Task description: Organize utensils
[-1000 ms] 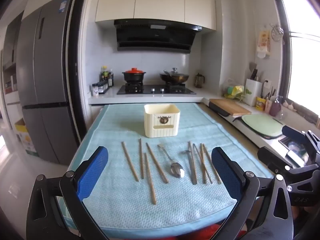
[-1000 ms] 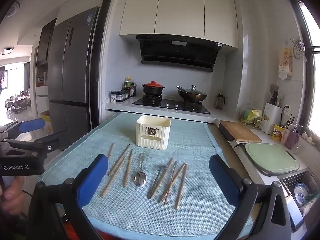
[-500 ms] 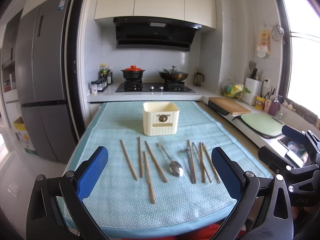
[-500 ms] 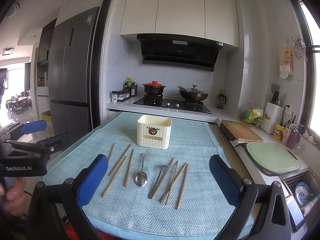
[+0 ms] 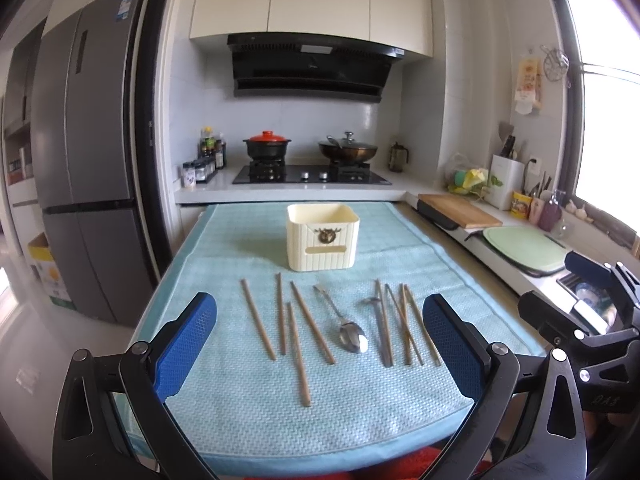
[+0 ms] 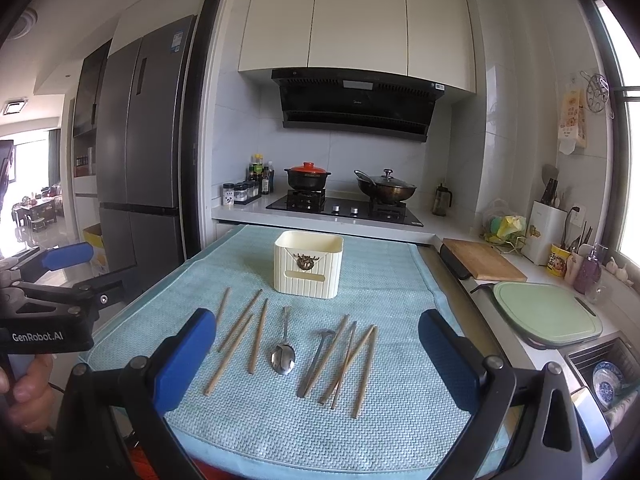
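Nothing is sorted yet, judging by the layout: the cream holder (image 5: 323, 237) stands near the middle of the blue towel (image 5: 248, 408), toward its far edge, with nothing visibly poking out of it. The chopsticks (image 5: 296, 336), spoon (image 5: 352, 336) and a second metal utensil (image 5: 380, 332) all lie loose toward the near edge. The left gripper (image 5: 320, 348) and right gripper (image 6: 316, 364) both hover spread wide and empty.

Shiny metal spoon (image 5: 353, 337), matt wood chopsticks (image 5: 258, 319), woven cloth mat (image 5: 248, 408), smooth plastic holder (image 5: 323, 237).
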A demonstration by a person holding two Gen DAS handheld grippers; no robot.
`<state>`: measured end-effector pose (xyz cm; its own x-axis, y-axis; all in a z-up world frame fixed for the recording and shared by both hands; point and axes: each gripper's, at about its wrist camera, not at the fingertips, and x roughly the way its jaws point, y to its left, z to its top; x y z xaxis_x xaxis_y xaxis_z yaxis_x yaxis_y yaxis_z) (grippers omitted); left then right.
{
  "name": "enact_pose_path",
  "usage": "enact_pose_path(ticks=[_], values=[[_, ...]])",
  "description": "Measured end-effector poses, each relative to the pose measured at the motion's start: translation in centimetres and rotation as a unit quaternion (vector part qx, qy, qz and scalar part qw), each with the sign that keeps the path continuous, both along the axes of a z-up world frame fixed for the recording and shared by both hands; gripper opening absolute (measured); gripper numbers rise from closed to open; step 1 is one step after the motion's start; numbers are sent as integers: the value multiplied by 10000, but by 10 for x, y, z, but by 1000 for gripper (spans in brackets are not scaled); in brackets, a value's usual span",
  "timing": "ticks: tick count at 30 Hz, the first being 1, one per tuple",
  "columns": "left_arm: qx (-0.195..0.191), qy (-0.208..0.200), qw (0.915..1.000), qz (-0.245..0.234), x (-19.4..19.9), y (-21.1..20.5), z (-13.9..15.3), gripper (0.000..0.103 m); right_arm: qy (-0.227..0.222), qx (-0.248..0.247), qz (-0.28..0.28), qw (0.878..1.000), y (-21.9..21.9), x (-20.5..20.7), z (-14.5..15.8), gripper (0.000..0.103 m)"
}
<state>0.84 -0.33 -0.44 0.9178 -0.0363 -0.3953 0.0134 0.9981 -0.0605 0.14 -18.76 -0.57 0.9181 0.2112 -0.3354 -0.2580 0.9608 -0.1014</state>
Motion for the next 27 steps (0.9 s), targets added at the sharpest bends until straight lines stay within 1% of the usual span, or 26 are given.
enact_pose_path(ticks=[13, 23, 27], values=[[78, 182, 9998, -51, 8, -8, -4, 103, 92, 77, -86, 9999, -5, 7, -5, 103], [72, 149, 9999, -49, 7, -9, -5, 103, 68, 103, -149, 9998, -7, 9, -6, 103], [63, 77, 10000, -1, 2, -6, -5, 103, 61, 167, -183, 9997, -9, 9, -4, 103]])
